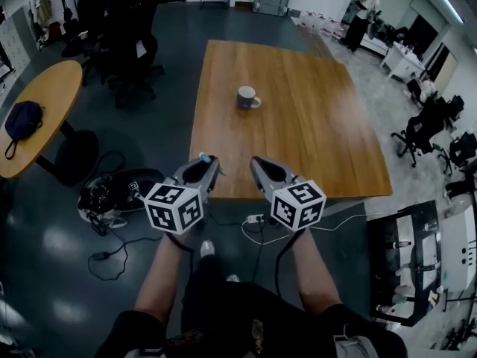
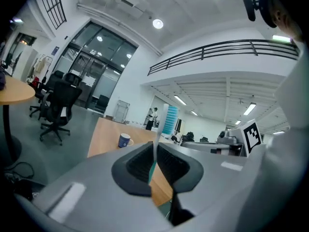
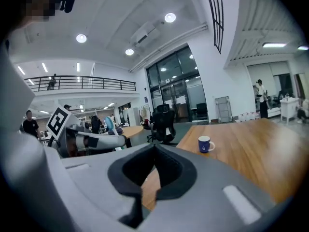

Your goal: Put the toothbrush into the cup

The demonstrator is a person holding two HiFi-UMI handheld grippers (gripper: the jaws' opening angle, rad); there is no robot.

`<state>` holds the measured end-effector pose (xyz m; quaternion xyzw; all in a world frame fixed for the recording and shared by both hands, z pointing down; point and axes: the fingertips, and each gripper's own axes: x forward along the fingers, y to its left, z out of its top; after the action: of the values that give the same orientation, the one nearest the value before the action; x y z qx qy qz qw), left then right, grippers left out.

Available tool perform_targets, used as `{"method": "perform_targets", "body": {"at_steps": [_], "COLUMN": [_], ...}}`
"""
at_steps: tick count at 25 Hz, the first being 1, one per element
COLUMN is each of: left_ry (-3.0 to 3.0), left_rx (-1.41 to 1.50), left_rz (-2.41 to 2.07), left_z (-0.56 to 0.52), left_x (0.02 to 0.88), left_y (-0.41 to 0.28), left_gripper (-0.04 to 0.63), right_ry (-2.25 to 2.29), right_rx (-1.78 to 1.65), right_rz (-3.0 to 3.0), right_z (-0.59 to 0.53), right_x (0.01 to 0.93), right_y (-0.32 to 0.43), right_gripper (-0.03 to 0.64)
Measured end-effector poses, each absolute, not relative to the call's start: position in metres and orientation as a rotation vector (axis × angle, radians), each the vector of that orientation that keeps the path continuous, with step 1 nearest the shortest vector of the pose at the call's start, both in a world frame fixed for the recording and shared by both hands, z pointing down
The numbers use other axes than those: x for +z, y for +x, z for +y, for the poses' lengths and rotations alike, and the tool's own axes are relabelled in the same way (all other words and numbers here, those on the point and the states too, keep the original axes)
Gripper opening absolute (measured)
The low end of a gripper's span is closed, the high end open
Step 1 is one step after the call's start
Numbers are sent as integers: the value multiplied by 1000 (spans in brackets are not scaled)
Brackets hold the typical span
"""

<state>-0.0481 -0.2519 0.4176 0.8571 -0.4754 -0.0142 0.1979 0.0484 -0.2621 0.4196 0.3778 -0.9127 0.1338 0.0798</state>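
A blue cup [image 1: 248, 98] with a white handle stands upright on the wooden table [image 1: 320, 133], past its middle. My left gripper [image 1: 209, 162] hovers at the table's near edge, shut on a toothbrush [image 2: 169, 120]. The white handle sticks up between the jaws, with the blue bristle head on top. In the left gripper view the cup [image 2: 125, 140] lies ahead and left of the gripper [image 2: 155, 147]. My right gripper [image 1: 256, 162] is beside the left one, shut with nothing in it. From the right gripper [image 3: 154, 149] the cup [image 3: 205, 144] is ahead to the right.
A round wooden table [image 1: 41, 110] with a dark bag [image 1: 22, 119] stands at the left, with black office chairs [image 1: 127, 51] behind it. Cables and a power strip [image 1: 255, 218] lie on the floor under the near table edge. People stand at the far right.
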Motion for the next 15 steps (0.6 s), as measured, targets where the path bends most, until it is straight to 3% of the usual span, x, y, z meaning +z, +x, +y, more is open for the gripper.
{"method": "perform_targets", "body": {"at_steps": [15], "left_ry": [2541], "left_rx": [-4], "left_rz": [-1076], "left_z": [-437], "left_x": [417], "left_y": [-23], "left_gripper": [31], "right_ry": [1363], "right_rx": [362], "right_rz": [-2576], "right_z": [-394], "right_x": [423], "right_y": [55], "right_gripper": [3]}}
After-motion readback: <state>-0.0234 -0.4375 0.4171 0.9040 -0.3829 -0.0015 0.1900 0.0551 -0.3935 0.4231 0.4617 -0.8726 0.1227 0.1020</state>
